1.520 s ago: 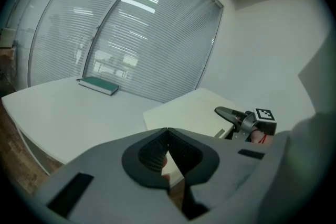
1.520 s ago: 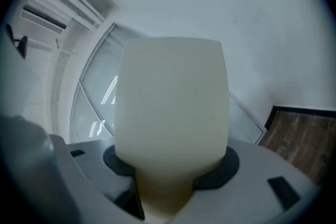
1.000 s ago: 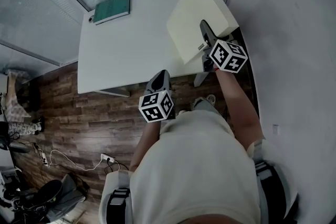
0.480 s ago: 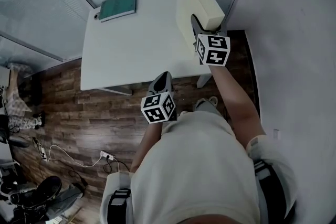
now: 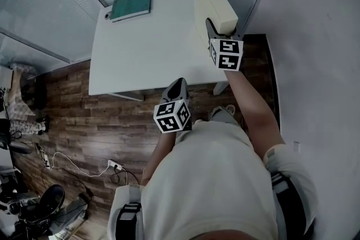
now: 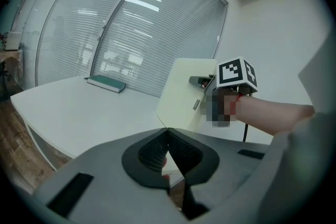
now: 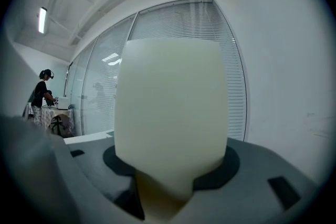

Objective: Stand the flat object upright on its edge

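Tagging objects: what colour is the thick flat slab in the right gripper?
The thick flat slab is plain pale cream, unpatterned; the right gripper view shows it best.

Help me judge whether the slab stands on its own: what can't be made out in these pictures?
- Bottom edge of the foam slab where it meets the table: in the head view its near end is behind the right gripper; in the left gripper view its lower corner is behind the left gripper.
- Right gripper's pads: right gripper view, covered by the foam slab.
- Green book cover print: too small in both views.
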`<state>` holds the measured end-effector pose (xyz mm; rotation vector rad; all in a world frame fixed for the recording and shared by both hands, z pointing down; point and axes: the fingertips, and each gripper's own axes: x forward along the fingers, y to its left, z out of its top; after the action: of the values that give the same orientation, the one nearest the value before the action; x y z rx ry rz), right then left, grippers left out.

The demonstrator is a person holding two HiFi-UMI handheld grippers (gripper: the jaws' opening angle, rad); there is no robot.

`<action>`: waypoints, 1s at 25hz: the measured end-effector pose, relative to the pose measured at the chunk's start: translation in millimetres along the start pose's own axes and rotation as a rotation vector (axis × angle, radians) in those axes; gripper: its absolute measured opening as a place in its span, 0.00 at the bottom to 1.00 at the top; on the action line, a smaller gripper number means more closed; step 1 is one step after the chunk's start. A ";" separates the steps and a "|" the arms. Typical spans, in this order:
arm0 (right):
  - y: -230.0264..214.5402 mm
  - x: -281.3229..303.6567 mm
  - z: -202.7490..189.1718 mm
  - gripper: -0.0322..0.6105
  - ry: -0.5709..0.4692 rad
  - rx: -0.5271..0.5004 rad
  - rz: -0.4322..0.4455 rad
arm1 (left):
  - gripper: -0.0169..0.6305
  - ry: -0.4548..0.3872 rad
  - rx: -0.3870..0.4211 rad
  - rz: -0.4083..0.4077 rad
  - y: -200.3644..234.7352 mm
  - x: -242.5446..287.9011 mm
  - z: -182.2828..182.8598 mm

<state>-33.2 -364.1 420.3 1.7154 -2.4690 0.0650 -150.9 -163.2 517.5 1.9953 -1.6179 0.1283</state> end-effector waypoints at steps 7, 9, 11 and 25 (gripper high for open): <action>1.9 0.0 -4.8 0.48 -0.009 -0.018 0.019 | 0.06 0.009 0.001 0.000 -1.4 6.0 -6.6; 2.9 0.3 -5.6 0.48 -0.009 -0.018 0.020 | 0.06 0.012 0.003 -0.005 -2.3 6.8 -7.2; 4.0 0.0 -5.1 0.48 -0.007 -0.019 0.021 | 0.06 0.012 0.004 -0.009 -3.7 6.5 -6.5; 4.1 -6.5 -9.7 0.60 0.005 0.025 0.035 | 0.06 0.011 0.004 -0.016 -6.5 -2.9 -6.7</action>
<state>-33.9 -355.5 429.2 1.6799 -2.5050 0.1037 -143.8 -156.7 519.6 2.0070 -1.5953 0.1367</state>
